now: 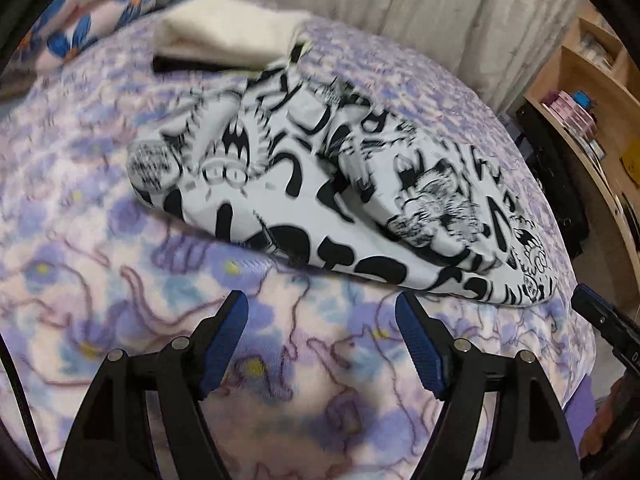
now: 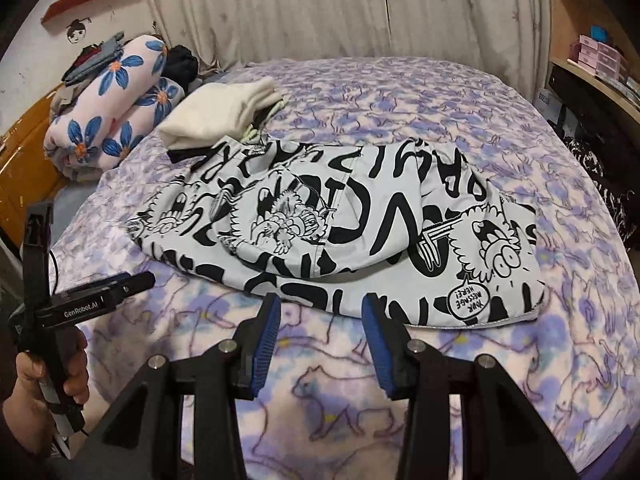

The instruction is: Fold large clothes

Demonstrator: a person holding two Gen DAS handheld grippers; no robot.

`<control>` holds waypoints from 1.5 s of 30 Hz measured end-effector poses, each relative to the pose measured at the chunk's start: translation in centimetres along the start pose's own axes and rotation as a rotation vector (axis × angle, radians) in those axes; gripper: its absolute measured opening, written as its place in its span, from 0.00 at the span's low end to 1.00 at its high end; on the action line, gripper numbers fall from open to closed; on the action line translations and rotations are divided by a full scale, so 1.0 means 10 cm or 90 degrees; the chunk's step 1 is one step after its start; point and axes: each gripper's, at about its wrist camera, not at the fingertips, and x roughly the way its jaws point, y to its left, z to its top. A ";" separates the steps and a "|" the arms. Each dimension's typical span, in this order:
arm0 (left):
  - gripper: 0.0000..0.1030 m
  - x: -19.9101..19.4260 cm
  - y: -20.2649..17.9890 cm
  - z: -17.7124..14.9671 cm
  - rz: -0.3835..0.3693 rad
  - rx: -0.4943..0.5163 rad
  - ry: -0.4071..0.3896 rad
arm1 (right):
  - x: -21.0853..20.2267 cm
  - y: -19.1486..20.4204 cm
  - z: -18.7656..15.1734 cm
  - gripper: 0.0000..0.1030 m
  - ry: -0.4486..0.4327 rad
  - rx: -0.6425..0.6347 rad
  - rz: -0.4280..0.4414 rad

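Printed garment [image 2: 344,232], white with black cartoon figures and lettering, lying folded in overlapping layers near the middle of the bed [image 2: 460,120]; its near hem runs roughly parallel to the bed's front edge, and a speech-bubble motif sits at its near right corner. The bed carries a lilac and pink blanket [image 1: 100,208] patterned with cat outlines. Just behind the garment's far left corner, and touching it, a folded cream cloth [image 2: 224,112] rests on a dark layer. Further left, at the bed's edge, a rolled pink quilt with blue flowers [image 2: 116,108] lies against a heap of dark clothing.

Left claw [image 1: 322,344]: blue-padded fingers [image 1: 226,332] set wide apart, nothing between them, hanging above bare blanket just short of the garment's near hem; the view is motion-blurred. In the right wrist view the same tool appears at the left margin, gripped by a hand [image 2: 48,376].

Right claw [image 2: 320,344]: fingers parted to a moderate gap, empty, poised over the blanket immediately before the garment's hem.

Background: a pale pleated curtain [image 2: 320,12] behind the bed; wooden shelving [image 1: 592,92] with small boxes to the right.
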 end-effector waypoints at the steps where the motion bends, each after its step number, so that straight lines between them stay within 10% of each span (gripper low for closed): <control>1: 0.72 0.08 0.04 0.01 -0.009 -0.016 0.006 | 0.06 -0.01 0.01 0.41 -0.004 0.005 -0.002; 20: 0.72 0.97 0.46 0.67 -0.041 -0.153 -0.047 | 1.28 0.14 0.54 0.32 -0.069 -0.013 -0.040; 27: 0.33 0.91 0.48 0.77 -0.004 -0.173 -0.095 | 1.67 0.34 0.37 0.33 -0.045 -0.070 -0.088; 33: 0.14 0.56 0.01 0.85 0.035 -0.062 -0.191 | 1.66 0.27 0.36 0.34 -0.041 -0.052 -0.063; 45: 0.13 0.02 -1.44 0.86 -0.003 0.152 -0.288 | 1.36 -0.23 0.30 0.33 -0.036 0.106 0.117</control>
